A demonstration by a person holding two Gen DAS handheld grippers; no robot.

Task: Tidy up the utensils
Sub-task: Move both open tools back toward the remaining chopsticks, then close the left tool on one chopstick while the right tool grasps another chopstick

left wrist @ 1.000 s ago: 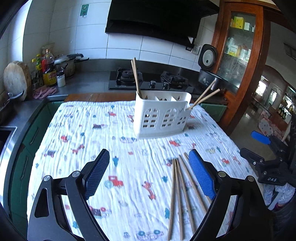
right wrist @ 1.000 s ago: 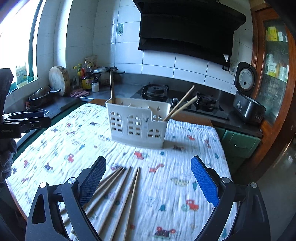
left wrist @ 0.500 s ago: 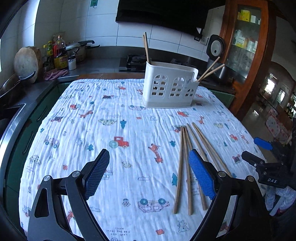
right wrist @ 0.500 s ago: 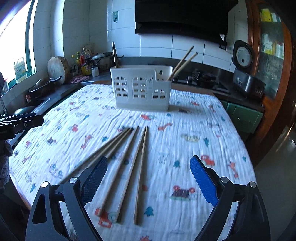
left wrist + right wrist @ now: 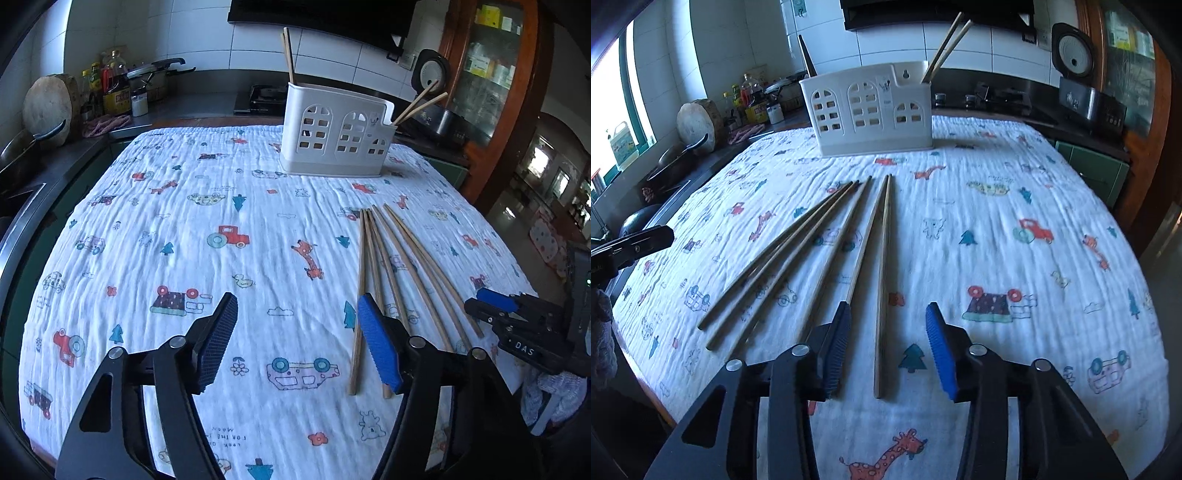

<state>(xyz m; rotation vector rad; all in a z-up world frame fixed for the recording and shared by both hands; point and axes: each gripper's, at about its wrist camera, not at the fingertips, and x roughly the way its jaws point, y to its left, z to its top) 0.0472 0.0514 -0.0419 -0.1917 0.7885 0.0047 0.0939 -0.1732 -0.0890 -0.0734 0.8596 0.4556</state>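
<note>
Several wooden chopsticks [image 5: 849, 240] lie fanned on the printed cloth, also in the left wrist view [image 5: 402, 269]. A white utensil caddy [image 5: 868, 114] stands at the far side with a few chopsticks standing in it; it shows in the left wrist view [image 5: 338, 136] too. My right gripper [image 5: 886, 339] is open and low, its jaws on either side of the near end of the rightmost chopstick [image 5: 882, 280]. My left gripper [image 5: 297, 328] is open and empty over the cloth, left of the chopsticks. The right gripper's tip [image 5: 495, 299] shows at the table's right edge.
The cloth-covered table [image 5: 147, 240] ends close to me and at the right. A counter with a round board [image 5: 48, 107], bottles and a pot runs along the left. A stove and a rice cooker [image 5: 1075, 51] stand behind the caddy.
Both grippers pulled back from the caddy toward the near edge and narrowed their jaws. My right gripper dropped low onto the near end of the rightmost chopstick.
</note>
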